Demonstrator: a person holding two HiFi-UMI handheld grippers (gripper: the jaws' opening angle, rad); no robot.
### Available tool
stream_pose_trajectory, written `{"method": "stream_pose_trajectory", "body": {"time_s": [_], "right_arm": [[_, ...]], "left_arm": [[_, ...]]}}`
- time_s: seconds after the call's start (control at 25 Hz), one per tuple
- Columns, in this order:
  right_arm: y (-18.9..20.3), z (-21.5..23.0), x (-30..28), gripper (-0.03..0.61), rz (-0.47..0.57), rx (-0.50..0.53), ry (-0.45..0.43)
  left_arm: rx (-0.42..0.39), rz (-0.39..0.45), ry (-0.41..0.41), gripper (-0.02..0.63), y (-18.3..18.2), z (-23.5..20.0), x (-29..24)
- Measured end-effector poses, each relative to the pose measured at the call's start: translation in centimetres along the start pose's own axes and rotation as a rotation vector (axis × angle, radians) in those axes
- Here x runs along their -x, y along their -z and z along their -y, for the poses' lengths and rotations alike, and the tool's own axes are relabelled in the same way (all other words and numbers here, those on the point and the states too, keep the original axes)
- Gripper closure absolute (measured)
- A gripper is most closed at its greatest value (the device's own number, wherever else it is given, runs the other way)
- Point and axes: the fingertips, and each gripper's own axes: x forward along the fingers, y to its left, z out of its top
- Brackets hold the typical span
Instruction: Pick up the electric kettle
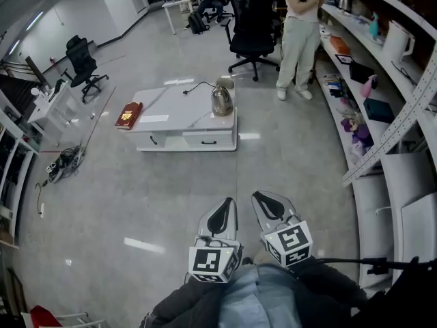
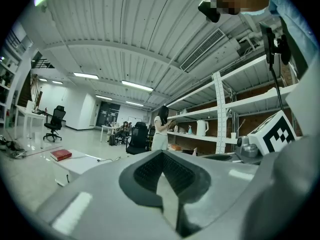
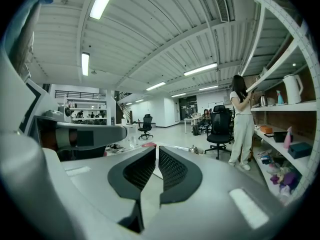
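Nearest you, both tools sit low in front of your body. Your left gripper point(image 1: 220, 212) has its jaws pressed together with nothing between them. Your right gripper point(image 1: 268, 206) is the same, with only a hairline slit showing and nothing in it. Neither is ready to take anything, so if you arrive with the jaws like this, they will probably nudge the target instead of closing on it.

A stretch of bare floor separates you from the low white table point(image 1: 171, 121), which is well apart from both tools. The electric kettle point(image 1: 222, 100) stands upright on the table's right end, near the far edge. A push from the near side could slide it toward that edge and off. Its body looks shiny and rounded, so a pinch on the belly may slip; the handle looks safer.

A dark cord point(image 1: 196, 86) lies on the top just left of the kettle. I cannot tell whether it is attached, but it could drag or snag as you lift. A red book point(image 1: 128, 114) lies at the left end, clear of your path.

Farther off, a black office chair point(image 1: 254, 26) and a standing person point(image 1: 298, 36) are by the shelves on the right, so keep your reach short of them.
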Motion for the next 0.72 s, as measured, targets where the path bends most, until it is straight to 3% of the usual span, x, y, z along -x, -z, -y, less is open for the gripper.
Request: {"method": "stream_pose_trajectory", "body": {"time_s": [0.32,0.72], "right_arm": [[0.1,3.6,-3.9,0.533,-0.012,0.003,0.041],[-0.8,10.2,-11.4,0.532,-0.045,-0.036,-0.019]], "left_arm": [[0.011,-0.051,0.017,0.612,1.4,-1.9,-4.6],[0.015,-0.123,-0.023,0.612,1.5,-4.7,-14.5]]}}
